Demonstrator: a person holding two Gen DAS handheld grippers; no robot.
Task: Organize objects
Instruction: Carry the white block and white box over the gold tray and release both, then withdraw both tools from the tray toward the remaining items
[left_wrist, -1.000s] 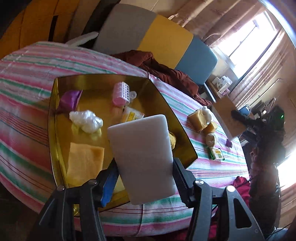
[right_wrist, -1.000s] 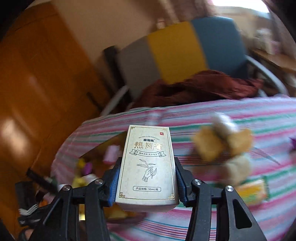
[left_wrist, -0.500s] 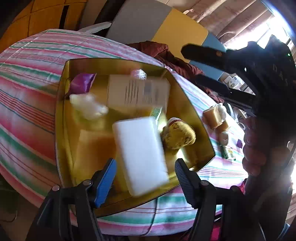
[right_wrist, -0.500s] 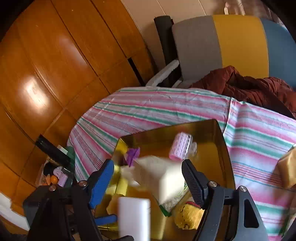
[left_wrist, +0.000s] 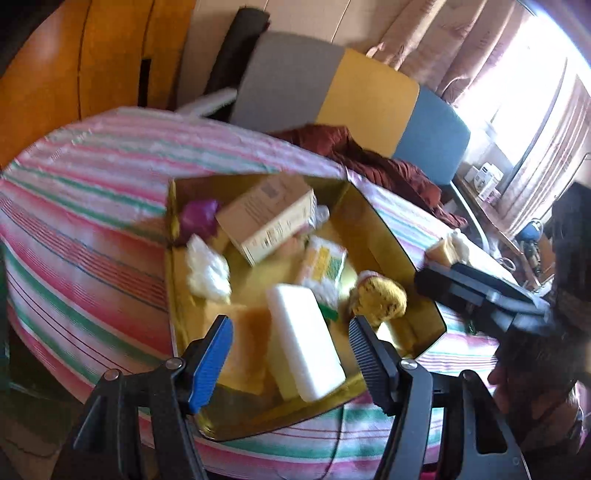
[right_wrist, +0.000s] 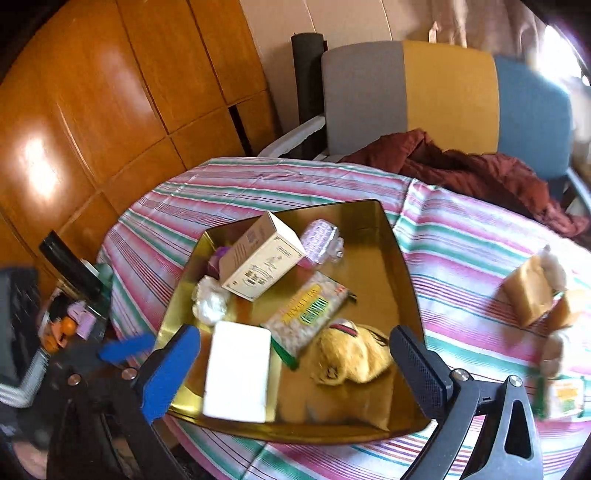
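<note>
Logging the gold tray (right_wrist: 402, 258) on the striped tablecloth (right_wrist: 461, 236), contents as I read them from both wrist cameras:

- cream carton (right_wrist: 262, 256), tilted, propped on other items at the far side of the tray;
- white foam block (right_wrist: 238, 371), lying at the near edge;
- green-and-yellow snack packet (right_wrist: 306, 314), mid-tray, just beside the block;
- yellow plush toy (right_wrist: 351, 354), near right;
- white crumpled wad (right_wrist: 208, 301) and purple item (left_wrist: 199, 219), left side;
- pink ridged piece (right_wrist: 319, 240), behind the carton.

My left gripper (left_wrist: 291, 354) stands open above the near rim, nothing pinched; the foam block lies below, clear of both pads. My right gripper (right_wrist: 295, 369) has just been opening and now gapes wide, empty, over the tray.

Outside the tray, on the cloth to the right: tan wrapped pieces (right_wrist: 532, 291) and a small green-edged packet (right_wrist: 563, 398). Beyond the table: a grey, yellow and blue chair (right_wrist: 443, 99) with maroon cloth (right_wrist: 480, 173) draped on it.
</note>
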